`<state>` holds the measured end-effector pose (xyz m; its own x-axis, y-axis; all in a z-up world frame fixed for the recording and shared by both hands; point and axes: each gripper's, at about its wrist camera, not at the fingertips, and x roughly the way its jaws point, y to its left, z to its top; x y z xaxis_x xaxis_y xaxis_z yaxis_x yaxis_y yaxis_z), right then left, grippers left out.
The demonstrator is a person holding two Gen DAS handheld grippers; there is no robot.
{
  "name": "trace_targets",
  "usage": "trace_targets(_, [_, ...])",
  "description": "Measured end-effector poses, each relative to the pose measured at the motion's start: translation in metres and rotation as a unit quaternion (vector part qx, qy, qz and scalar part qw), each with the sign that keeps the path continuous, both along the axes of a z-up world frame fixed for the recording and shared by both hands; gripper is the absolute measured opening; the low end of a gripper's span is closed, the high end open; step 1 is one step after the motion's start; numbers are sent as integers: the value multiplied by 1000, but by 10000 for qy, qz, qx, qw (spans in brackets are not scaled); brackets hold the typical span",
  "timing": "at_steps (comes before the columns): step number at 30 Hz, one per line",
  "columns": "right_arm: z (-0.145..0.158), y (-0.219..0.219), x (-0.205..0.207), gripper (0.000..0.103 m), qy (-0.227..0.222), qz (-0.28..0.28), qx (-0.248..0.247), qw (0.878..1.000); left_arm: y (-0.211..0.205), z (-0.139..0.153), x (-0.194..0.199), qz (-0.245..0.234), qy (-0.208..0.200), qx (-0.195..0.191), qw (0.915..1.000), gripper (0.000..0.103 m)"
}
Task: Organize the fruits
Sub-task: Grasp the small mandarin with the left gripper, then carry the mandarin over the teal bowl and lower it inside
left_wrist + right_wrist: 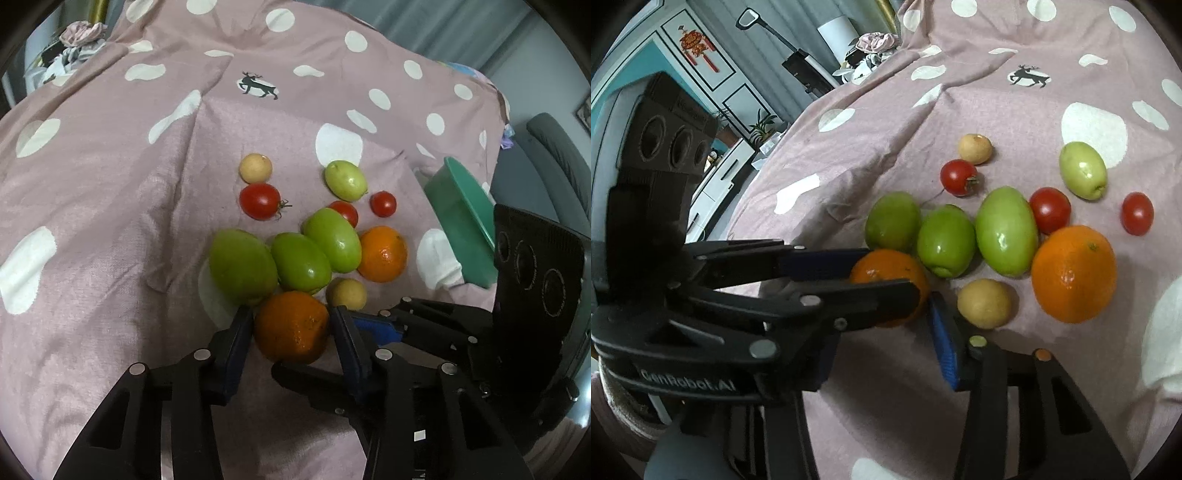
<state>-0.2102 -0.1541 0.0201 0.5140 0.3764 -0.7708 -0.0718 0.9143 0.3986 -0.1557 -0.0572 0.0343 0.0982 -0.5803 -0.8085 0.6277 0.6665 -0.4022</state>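
Fruits lie on a pink dotted bedsheet (110, 184). My left gripper (291, 325) is shut on the near orange (291, 326), one finger on each side of it; the same orange shows in the right wrist view (886, 269). Behind it lie three green fruits (301, 266), a second orange (382, 253), two tan round fruits (346, 293), three red tomatoes (259, 201) and a paler green fruit (345, 180). My right gripper (882, 343) sits open just right of the held orange, its blue-padded finger (945, 347) near a tan fruit (984, 302).
A green plastic basin (461, 225) stands tilted at the right edge of the sheet. Crumpled clothes (81, 40) lie at the far left. A grey chair (554, 155) is beyond the bed on the right. Cabinets and a plant (761, 125) stand at the room's left.
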Motion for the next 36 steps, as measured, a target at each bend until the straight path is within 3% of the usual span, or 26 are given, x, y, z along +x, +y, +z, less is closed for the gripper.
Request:
trace_targets(10, [4, -7, -12, 42, -141, -102, 0, 9998, -8, 9, -13, -118, -185, -21, 9998, 44])
trace_targets(21, [37, -38, -53, 42, -621, -500, -135, 9967, -46, 44, -45, -588, -700, -166, 9957, 44])
trace_targets(36, [89, -105, -113, 42, -1400, -1491, -752, 9760, -127, 95, -93, -1511, -1655, -535, 9731, 44])
